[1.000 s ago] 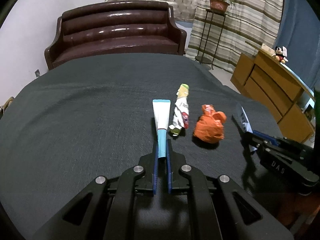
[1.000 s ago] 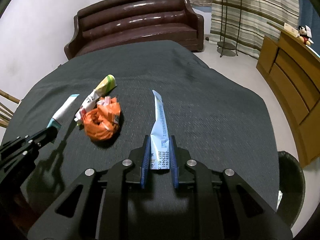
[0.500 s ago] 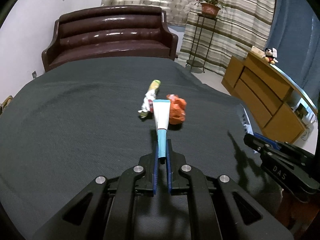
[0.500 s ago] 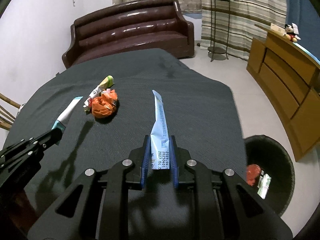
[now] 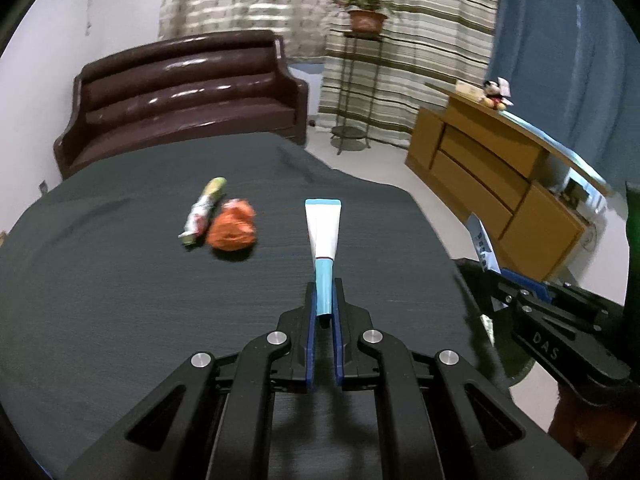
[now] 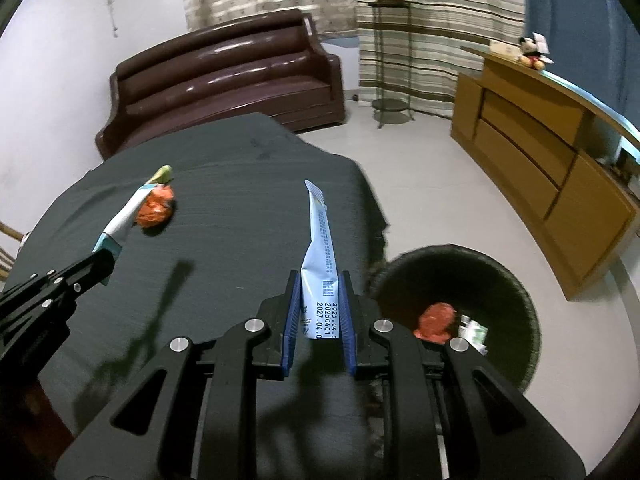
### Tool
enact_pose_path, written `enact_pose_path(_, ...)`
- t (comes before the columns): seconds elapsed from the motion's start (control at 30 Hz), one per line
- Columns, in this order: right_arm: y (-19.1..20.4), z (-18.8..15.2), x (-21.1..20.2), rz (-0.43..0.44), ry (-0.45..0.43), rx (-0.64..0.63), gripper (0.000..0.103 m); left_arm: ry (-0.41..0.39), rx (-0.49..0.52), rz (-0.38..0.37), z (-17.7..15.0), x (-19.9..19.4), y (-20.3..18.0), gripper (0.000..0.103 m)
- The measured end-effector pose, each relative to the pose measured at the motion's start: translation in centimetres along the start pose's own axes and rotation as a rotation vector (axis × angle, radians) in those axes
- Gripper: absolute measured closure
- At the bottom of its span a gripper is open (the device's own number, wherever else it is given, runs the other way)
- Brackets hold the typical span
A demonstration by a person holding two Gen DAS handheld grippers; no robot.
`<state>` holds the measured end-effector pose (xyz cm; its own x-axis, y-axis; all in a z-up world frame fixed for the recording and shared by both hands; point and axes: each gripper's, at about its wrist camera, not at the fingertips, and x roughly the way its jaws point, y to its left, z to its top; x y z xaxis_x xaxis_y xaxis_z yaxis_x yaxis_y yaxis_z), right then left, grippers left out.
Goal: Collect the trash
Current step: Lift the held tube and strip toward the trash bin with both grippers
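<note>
We hold a white tube (image 5: 322, 232) with a light blue neck in the left gripper (image 5: 324, 300); its jaws are closed on the neck, and the flat wide end points forward over the dark grey table (image 5: 100, 280). In the right gripper (image 6: 320, 296) we hold a long light blue sachet (image 6: 320, 248) — its jaws are closed on the printed lower end, where we can read dates, and the narrow torn tip stands up and forward.

On the table two more pieces of trash lie touching each other: a crumpled orange wrapper (image 5: 233, 229) and, just to its left, a rolled white wrapper (image 5: 204, 210) with a yellow-green end.

The right wrist view shows what the left one hardly shows: a dark round bin (image 6: 500, 280) on the pale floor, just beside the right edge of the table, with a red crumpled piece (image 6: 434, 318) and a small white and green pack (image 6: 474, 330) inside. In this view the left gripper enters from the left, and its tube partly covers the rolled wrapper. The left wrist view shows the right gripper at its right edge, with the sachet above it.

Behind the table we see a brown leather sofa (image 5: 184, 92), striped curtains (image 5: 380, 8), a plant on a thin metal stand (image 5: 362, 16) and a wooden sideboard (image 5: 492, 184) with a plush toy (image 5: 496, 92) on top
</note>
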<state>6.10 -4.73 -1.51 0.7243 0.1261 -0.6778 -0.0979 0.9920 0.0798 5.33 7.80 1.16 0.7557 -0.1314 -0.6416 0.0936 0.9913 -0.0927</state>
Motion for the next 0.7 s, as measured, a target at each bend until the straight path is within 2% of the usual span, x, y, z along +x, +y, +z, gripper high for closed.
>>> enact_pose_path(0.7,-10.0,-1.2,-1.5,-0.143,-0.015,0.106,0.085,0.023,0.157,-0.09,-0.1,3.5,-10.8,0.096)
